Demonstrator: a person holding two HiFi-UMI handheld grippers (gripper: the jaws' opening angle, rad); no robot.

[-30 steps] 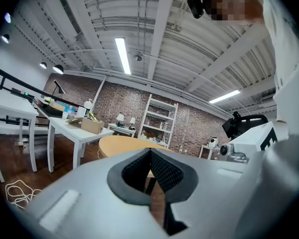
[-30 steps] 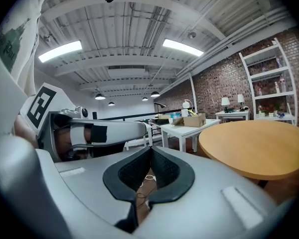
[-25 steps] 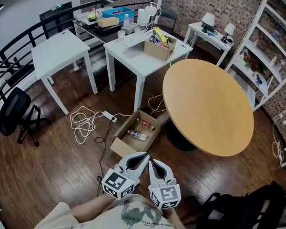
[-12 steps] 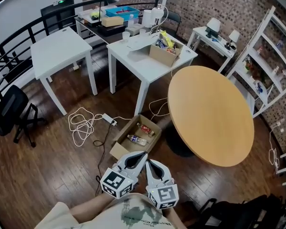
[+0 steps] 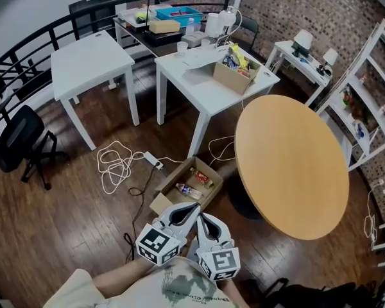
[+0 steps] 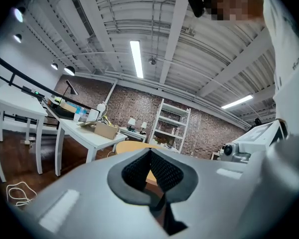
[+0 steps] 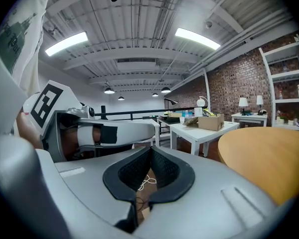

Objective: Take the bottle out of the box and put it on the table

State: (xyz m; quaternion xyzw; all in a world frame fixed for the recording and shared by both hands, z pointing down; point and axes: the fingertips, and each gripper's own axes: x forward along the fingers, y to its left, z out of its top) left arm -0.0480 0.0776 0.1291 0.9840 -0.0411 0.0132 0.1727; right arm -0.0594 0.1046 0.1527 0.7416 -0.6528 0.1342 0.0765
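The bottle (image 5: 187,190) lies on its side in the open cardboard box (image 5: 162,203) on the wooden floor (image 5: 64,217), at the centre of the head view. It is just above the tips of both hand-held grippers and apart from them. The left hand-held gripper (image 5: 191,208) and right hand-held gripper (image 5: 203,218) sit side by side at lower centre, close to the person's body, tips pointing up-frame toward the box. Each has its jaws pressed together on nothing. The round bench (image 5: 289,165) stands to the right of the box.
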